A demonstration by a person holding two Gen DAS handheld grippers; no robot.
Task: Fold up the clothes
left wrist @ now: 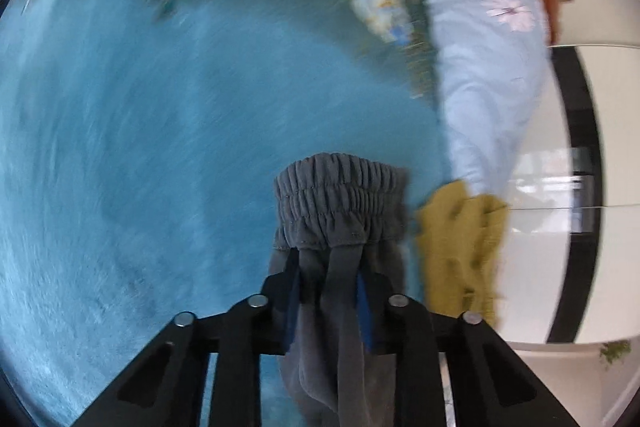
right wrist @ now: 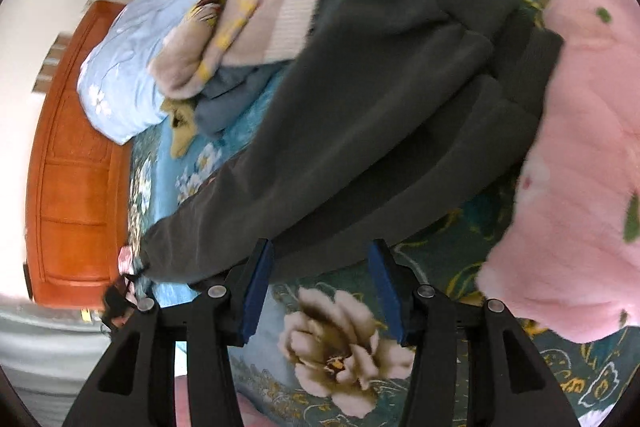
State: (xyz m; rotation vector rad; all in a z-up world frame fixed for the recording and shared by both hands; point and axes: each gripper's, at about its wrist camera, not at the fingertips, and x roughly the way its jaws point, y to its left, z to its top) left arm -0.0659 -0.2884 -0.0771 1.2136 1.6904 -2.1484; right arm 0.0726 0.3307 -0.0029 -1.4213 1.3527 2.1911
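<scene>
Grey trousers — waistband pinched in left gripper.

Left black two-finger handheld gripper: matte black linkage arms fanning out from lower frame edge, elongated slot cut-outs in outer arms. Four round silver pivot pins across the linkage. Blue pads lining inner finger faces.

Right black two-finger handheld gripper: identical build, matte black arms with slot cut-outs. Four round silver pivot pins. Blue rectangular pads on inner finger faces, edges clean.
</scene>
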